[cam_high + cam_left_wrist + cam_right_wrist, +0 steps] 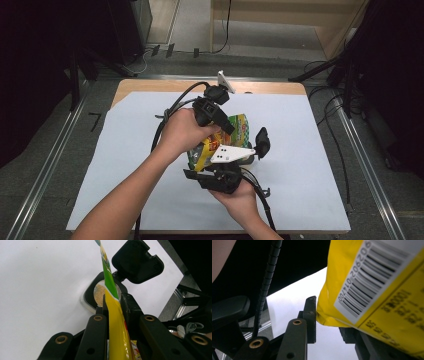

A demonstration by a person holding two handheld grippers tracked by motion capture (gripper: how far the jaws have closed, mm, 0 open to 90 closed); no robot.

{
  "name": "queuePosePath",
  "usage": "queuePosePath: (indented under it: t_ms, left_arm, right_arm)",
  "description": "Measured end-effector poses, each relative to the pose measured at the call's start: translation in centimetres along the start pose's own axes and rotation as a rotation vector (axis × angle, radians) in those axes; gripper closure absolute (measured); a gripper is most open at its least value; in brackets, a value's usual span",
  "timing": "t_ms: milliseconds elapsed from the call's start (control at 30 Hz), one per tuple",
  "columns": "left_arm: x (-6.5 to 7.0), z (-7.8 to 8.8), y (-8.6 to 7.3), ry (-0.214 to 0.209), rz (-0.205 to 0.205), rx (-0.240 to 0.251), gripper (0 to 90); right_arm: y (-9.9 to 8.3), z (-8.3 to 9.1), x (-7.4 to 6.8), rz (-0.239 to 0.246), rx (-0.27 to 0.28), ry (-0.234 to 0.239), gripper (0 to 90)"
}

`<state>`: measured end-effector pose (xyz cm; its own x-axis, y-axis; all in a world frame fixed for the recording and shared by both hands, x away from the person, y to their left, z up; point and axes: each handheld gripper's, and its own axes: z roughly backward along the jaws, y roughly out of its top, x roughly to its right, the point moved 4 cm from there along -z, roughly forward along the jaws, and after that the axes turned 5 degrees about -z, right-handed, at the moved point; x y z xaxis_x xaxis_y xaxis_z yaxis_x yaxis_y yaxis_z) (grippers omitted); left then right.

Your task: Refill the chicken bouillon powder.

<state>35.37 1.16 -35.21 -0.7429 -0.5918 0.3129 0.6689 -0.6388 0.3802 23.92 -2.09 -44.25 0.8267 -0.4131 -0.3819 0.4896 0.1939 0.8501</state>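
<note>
A yellow and green snack bag (235, 131) is held up over the middle of the table between both grippers. My left gripper (226, 126) comes in from the upper left and is shut on the bag's top edge (110, 282). My right gripper (202, 162) comes up from below, under its grey plate (229, 153), and is shut on the bag's barcode corner (352, 290). Under the bag stands a small black container (88, 293) with beige crumbs (99, 293) inside and its hinged lid (137, 261) swung open. That lid (261, 142) stands to the right of the bag.
A white sheet (300, 150) covers most of the wooden table (150, 86). Cables trail from both grippers across it. Metal rails (47, 165) run along the floor on both sides, and dark stands and cables (340, 100) sit at the back right.
</note>
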Motion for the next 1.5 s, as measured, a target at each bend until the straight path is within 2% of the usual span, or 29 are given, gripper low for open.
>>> queuePosePath:
  t_ms: [567, 767, 1200, 1500]
  left_arm:
    - [-0.2, 0.0, -0.1, -0.002, -0.001, 0.005, 83.0]
    - [-0.5, 0.0, -0.3, -0.008, 0.007, 0.02, 83.2]
    - [-1.5, 0.7, -0.7, 0.011, 0.036, 0.062, 83.4]
    - [-2.0, 0.8, -1.0, 0.023, 0.041, 0.067, 83.4]
  right_arm:
    - [0.0, -0.1, 0.0, 0.005, -0.004, -0.004, 71.8]
    - [-0.1, -0.3, 0.1, 0.015, -0.01, -0.006, 71.8]
    - [0.4, -1.0, 0.4, 0.037, -0.027, 0.01, 71.8]
    - [0.4, -1.5, 0.7, 0.05, -0.044, 0.018, 71.8]
